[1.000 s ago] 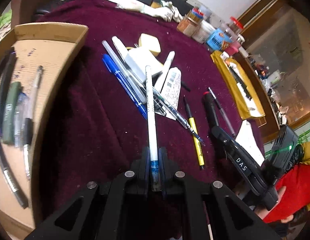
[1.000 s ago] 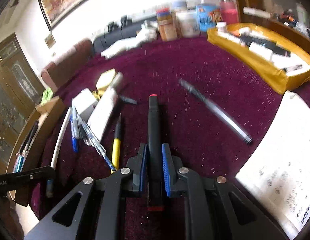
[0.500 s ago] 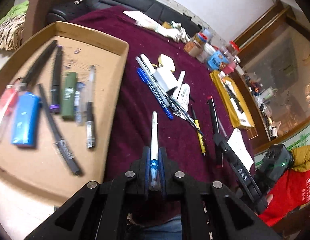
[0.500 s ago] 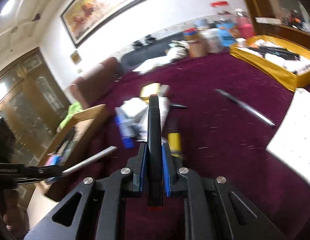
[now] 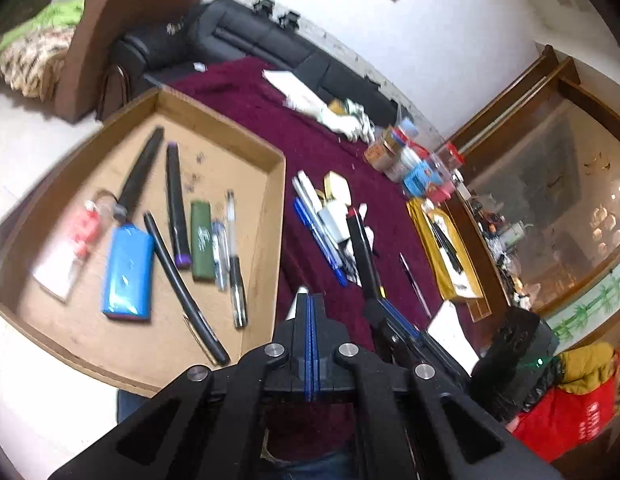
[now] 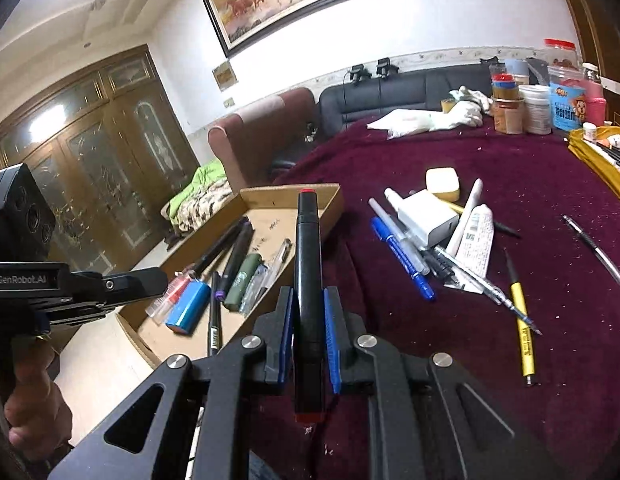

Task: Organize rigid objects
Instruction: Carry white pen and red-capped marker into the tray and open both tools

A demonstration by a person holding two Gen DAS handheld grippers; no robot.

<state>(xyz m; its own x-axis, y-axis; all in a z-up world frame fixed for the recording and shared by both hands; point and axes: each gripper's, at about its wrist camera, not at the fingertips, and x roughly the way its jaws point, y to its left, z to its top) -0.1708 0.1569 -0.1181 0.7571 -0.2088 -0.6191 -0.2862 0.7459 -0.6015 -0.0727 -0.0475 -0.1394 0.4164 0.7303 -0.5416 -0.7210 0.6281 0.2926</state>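
Cardboard tray (image 5: 272, 216): left of the scene, on the maroon tablecloth (image 5: 270, 120). Holds, left to right, a clear packet with red print (image 5: 76, 240), a blue rectangular case (image 5: 128, 270), a long black pen (image 5: 184, 288), a black marker with purple end (image 5: 177, 204), a green lighter (image 5: 201, 246) and two clear pens (image 5: 230, 256), long axes mostly running front to back.

Left gripper (image 5: 310, 300): fingers drawn narrow, blue pads nearly meeting. A white pen (image 5: 298, 296) shows only as a tip at the left of the fingers; whether it is pinched cannot be told. Position: over the cloth just right of the tray's near corner.

Right gripper (image 6: 308, 320): fingers clamped on a black marker (image 6: 308, 248) at its lower half. Long axis runs along the fingers, red-capped end pointing forward toward the tray's far corner, other red end behind the pads.

Loose pile (image 6: 430, 236): right of the tray, on the cloth. Blue pen, clear pens, white charger block, white tube, yellow pen, lying at mixed angles.
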